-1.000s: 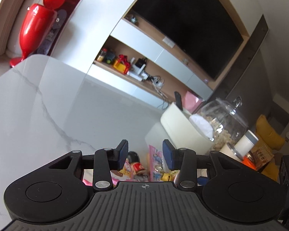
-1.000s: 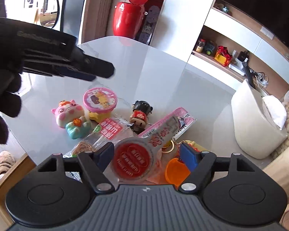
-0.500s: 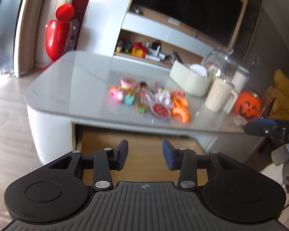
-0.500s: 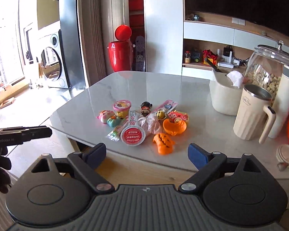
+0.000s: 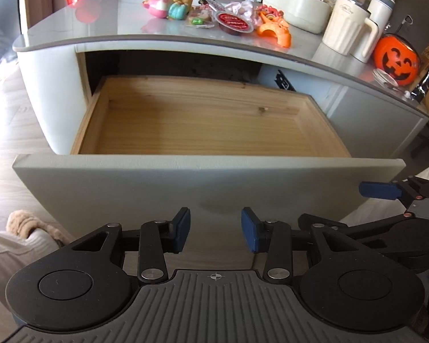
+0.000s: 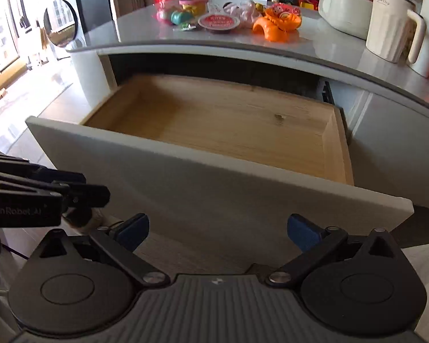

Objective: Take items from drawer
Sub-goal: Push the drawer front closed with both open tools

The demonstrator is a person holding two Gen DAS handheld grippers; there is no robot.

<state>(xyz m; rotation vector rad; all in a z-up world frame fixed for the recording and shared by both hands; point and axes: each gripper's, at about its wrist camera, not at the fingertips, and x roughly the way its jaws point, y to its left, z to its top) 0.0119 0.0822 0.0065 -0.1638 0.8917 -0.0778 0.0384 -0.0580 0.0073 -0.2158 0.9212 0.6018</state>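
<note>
While both tools sit low in front of the pulled-out drawer (image 5: 208,120), neither grips anything. The left tool (image 5: 216,230) has a moderate gap between its blue pads; the right tool (image 6: 218,230) is spread much wider. Both hang just short of the grey drawer front (image 5: 186,183), no contact visible.

The drawer's wooden floor is bare in both views. The items are on the table (image 5: 80,33) above: pink pig toy (image 5: 158,5), red-lidded cup (image 5: 234,23), orange toy (image 5: 274,30), cream mug (image 5: 347,25).

Left view only: pumpkin bucket (image 5: 396,60) at the table's right end, plus the right tool's blue fingertip (image 5: 380,191) coming in from the right. Right view only: washing machine (image 6: 60,20) at far left, and the left tool's black body (image 6: 43,197) by the drawer's left corner.

Versus 0.5 s ago: both cameras dropped from table level to drawer-front level; the drawer now fills the frame. Tool openings look unchanged.
</note>
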